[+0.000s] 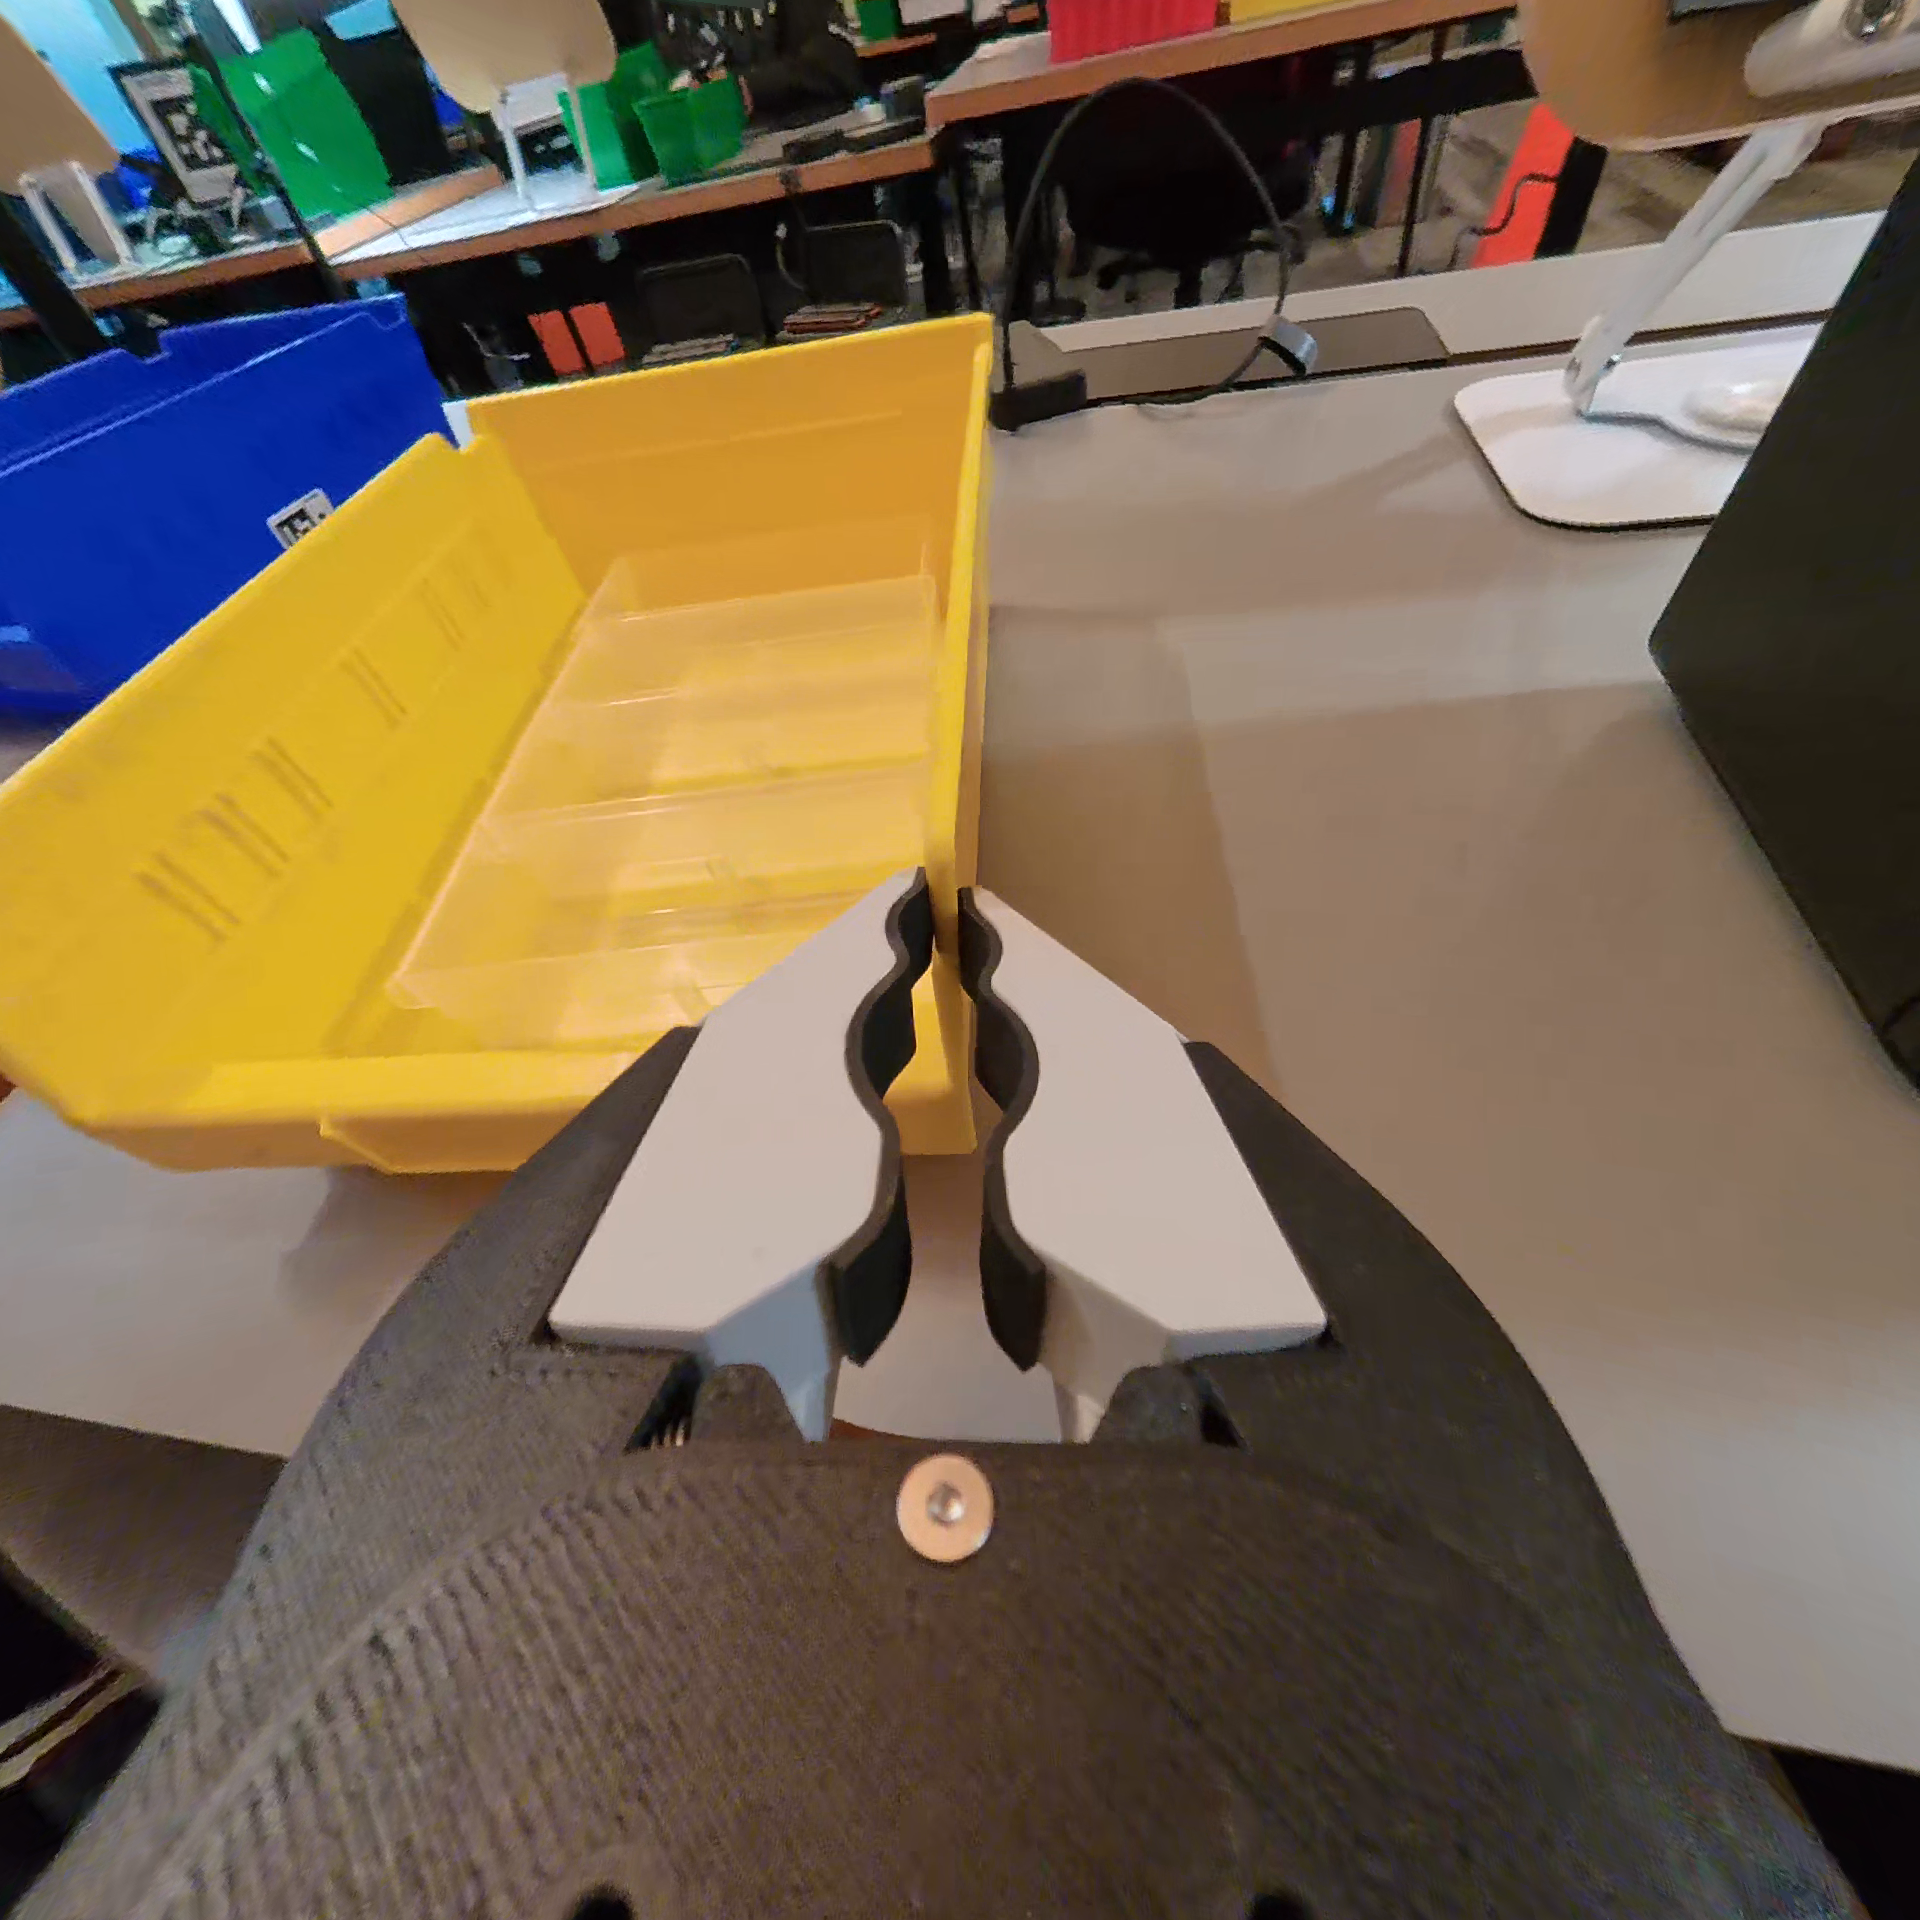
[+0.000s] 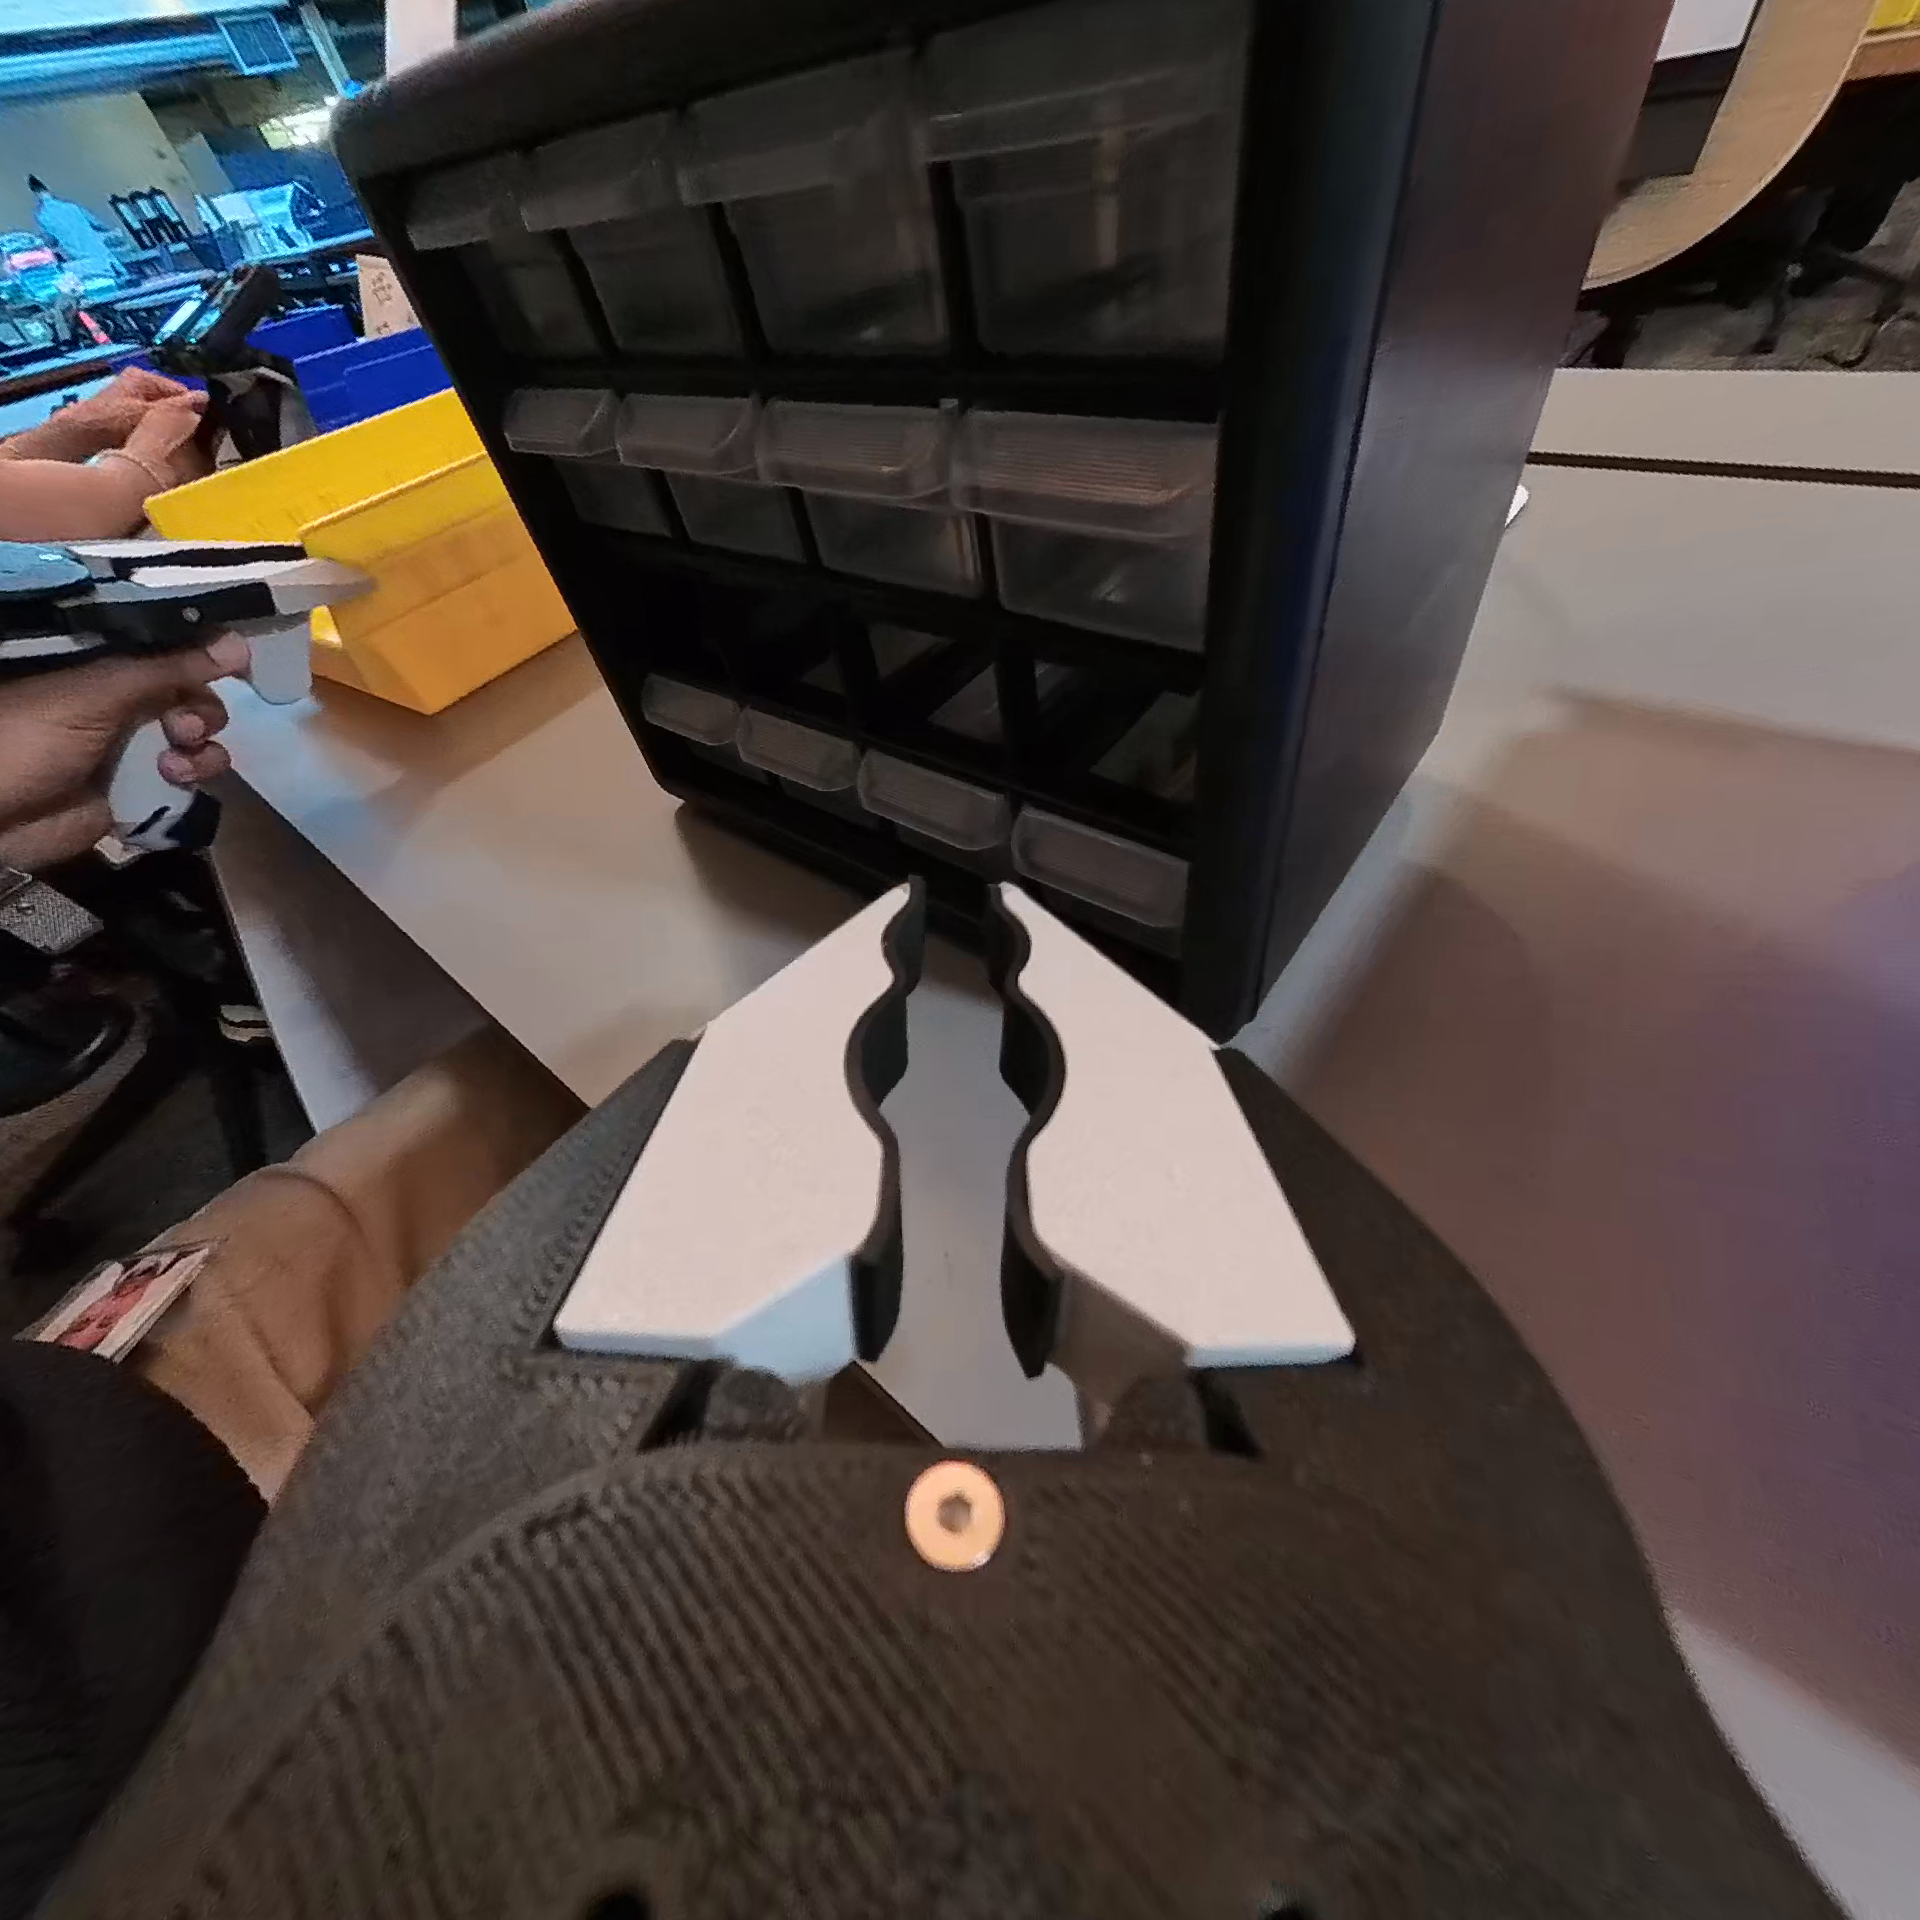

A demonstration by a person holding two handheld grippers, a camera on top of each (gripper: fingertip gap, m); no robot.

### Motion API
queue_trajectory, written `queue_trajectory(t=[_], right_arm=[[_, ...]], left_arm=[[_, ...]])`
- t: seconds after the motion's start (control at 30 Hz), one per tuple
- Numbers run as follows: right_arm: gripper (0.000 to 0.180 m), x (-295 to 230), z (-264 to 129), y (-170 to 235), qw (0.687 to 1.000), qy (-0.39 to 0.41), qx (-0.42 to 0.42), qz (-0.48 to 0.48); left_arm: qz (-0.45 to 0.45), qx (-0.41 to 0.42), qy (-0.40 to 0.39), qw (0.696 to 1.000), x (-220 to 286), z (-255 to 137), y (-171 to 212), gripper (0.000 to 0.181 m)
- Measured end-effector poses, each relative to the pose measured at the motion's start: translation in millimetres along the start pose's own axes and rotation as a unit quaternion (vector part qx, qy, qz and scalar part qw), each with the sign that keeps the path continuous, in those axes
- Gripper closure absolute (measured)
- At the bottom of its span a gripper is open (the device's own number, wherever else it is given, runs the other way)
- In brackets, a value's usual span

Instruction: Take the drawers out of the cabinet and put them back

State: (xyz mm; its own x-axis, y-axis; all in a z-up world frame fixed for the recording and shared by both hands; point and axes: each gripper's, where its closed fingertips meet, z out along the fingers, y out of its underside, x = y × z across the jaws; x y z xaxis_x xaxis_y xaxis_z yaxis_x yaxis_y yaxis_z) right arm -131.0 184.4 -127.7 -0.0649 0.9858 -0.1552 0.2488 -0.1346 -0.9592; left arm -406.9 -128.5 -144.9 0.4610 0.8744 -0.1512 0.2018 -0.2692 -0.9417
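Note:
A black cabinet (image 2: 1351,520) stands on the grey table; its side also shows in the left wrist view (image 1: 1829,623). Clear drawers fill its top two rows and bottom row. The third row's slots (image 2: 935,686) are empty. My right gripper (image 2: 958,904) is slightly open and empty, just in front of a bottom-row drawer (image 2: 935,800). Several clear drawers (image 1: 727,748) lie in a yellow bin (image 1: 260,831). My left gripper (image 1: 943,909) is closed around the bin's right wall at its near end; it also shows in the right wrist view (image 2: 343,587).
A blue bin (image 1: 187,468) stands behind the yellow one. A white lamp base (image 1: 1600,457) and a black cable (image 1: 1143,384) are at the back of the table. Another person's hands (image 2: 104,436) rest at the far left. The table's front edge (image 2: 312,1039) is close.

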Motion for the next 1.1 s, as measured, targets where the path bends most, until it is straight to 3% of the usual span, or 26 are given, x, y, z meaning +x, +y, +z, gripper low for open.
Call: queue_trajectory(t=[0.33,0.9,1.0,1.1], right_arm=[[0.170,-0.9,7.4,19.1,0.998,0.006,-0.047,-0.039],[0.170,-9.3,8.9,19.7,0.998,-0.003,-0.049,-0.042],[0.170,-10.1,8.2,19.7,0.998,-0.004,-0.048,-0.041],[0.170,-12.5,8.2,20.2,0.998,-0.010,-0.048,-0.038]], left_arm=[[-0.067,0.048,0.089,0.993,6.4,-9.0,-14.2,0.174],[-0.066,0.062,0.083,0.992,2.7,-12.4,-18.4,0.167],[-0.069,0.071,0.071,0.993,-13.5,-14.2,-26.7,0.152],[-0.067,0.129,0.049,0.988,-48.1,-22.5,-57.2,0.159]])
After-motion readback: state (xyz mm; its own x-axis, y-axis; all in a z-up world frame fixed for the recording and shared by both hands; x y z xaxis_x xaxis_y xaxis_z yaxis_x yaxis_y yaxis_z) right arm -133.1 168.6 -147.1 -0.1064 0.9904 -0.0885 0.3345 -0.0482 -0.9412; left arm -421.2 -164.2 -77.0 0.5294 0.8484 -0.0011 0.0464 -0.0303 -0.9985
